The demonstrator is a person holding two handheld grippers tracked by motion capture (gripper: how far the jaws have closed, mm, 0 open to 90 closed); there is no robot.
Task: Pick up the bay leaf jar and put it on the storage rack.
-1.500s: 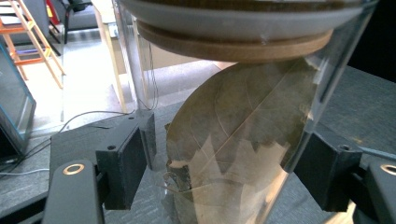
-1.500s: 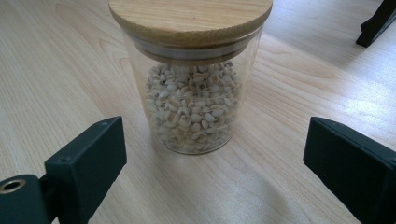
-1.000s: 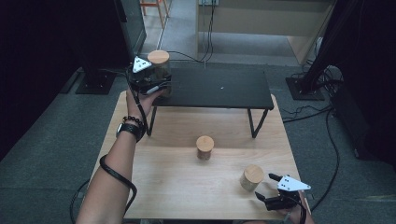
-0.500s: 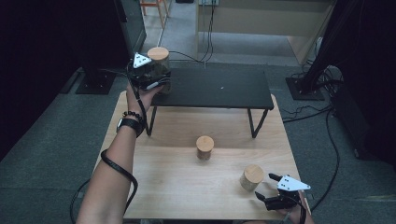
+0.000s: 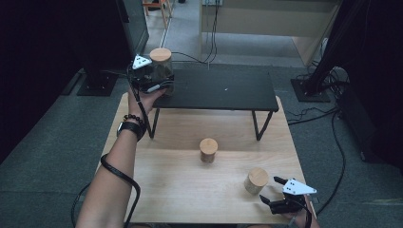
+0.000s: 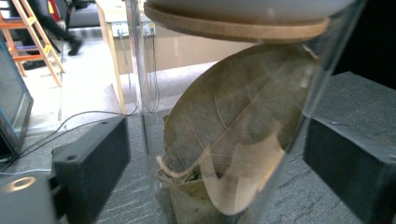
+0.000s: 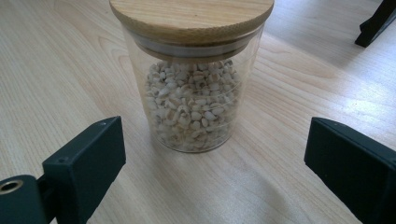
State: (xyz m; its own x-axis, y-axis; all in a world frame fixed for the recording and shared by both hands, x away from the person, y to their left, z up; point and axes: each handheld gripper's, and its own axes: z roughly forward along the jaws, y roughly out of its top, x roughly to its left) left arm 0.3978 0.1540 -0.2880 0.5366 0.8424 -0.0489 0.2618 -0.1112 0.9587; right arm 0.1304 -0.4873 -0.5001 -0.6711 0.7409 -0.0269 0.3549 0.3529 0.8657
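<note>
left gripper [image 5: 159,83] is up at the left end of the black shelf [image 5: 228,90], and the leaf jar [image 5: 161,69] sits upright on the shelf right between its jaws. the jaws have just opened out: in the left gripper view there's a gap on both sides between the black pads and the glass [image 6: 219,140], so it's not squeezing the jar, just standing around it. you can see big dry brown leaves inside and the wooden lid [image 6: 233,23] up top.

right gripper [image 5: 275,192] is down at the near right corner of the wooden table [image 5: 180,185], jaws spread wide with nothing in them. the grain jar [image 5: 256,179] stands just beside it, a bit ahead of the tips and not touching. in the right gripper view that jar [image 7: 191,93] is centred ahead of the two pads, upright, wooden lid on, roughly half full of pale grains.

third jar [image 5: 208,149] with a wooden lid stands alone mid-table, well apart from both grippers, in front of the shelf.
</note>
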